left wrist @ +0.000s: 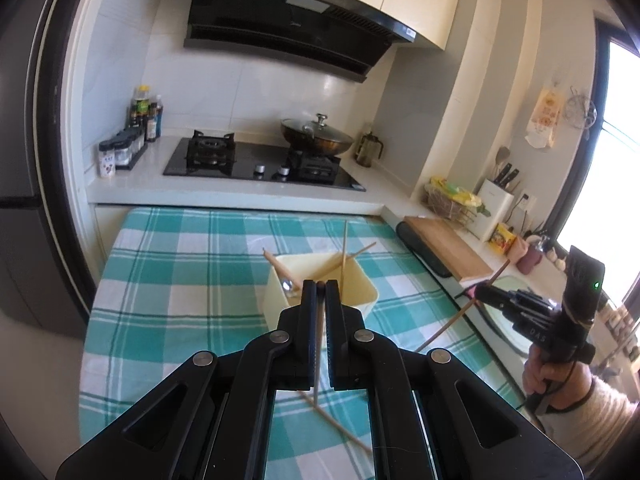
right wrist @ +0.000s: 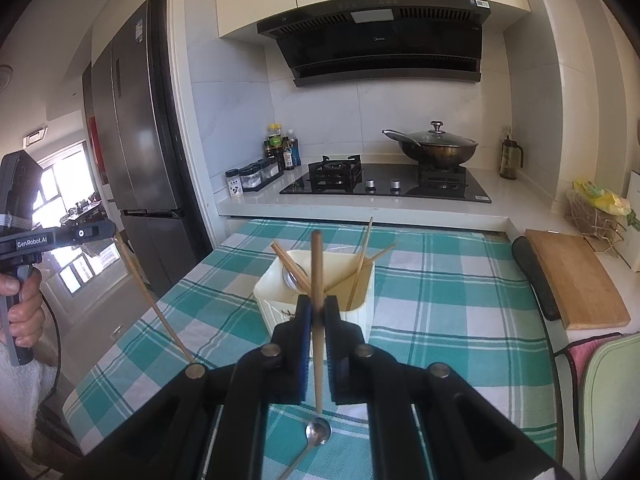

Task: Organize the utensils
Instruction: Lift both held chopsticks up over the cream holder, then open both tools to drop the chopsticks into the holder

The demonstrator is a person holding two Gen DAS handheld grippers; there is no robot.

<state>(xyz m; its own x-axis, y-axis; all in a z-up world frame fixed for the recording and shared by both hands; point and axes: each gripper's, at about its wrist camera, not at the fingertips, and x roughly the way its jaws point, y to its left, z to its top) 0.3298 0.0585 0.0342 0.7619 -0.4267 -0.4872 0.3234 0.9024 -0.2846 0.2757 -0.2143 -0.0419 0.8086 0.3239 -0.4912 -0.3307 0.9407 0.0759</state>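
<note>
Two hand-held grippers, each clamped on one stick. Left hand-held gripper (left wrist: 320, 286): jaws pinched nearly together on a thin pale wooden chopstick (left wrist: 318, 344), held partway along its length; its lower end hangs above the teal-and-white checked cloth on the worktop (left wrist: 168, 280), upper end at the fingertips. Directly beyond it, the cream plastic rectangular utensil holder (left wrist: 360, 296) at mid-worktop, with several chopsticks and a metal spoon already leaning inside. One more loose wooden chopstick (left wrist: 340, 426) lies on the cloth near, under this gripper.

Right hand-held gripper (right wrist: 316, 304): closed on a thicker brown wooden chopstick (right wrist: 317, 272), near-upright, top end poking well above the fingertips, holder just beyond and slightly below. A loose steel spoon (right wrist: 316, 434) lies on the cloth near, beneath the jaws, bowl toward the holder.

Handling, as a guess: chopsticks are light, stiff, smooth and round, so likely to pivot or slip in a pinch; take mid-shaft, squarely across the pads. Spoon is light, hard and slick, lying flat; best taken at the handle, probably awkward to get under.
</note>
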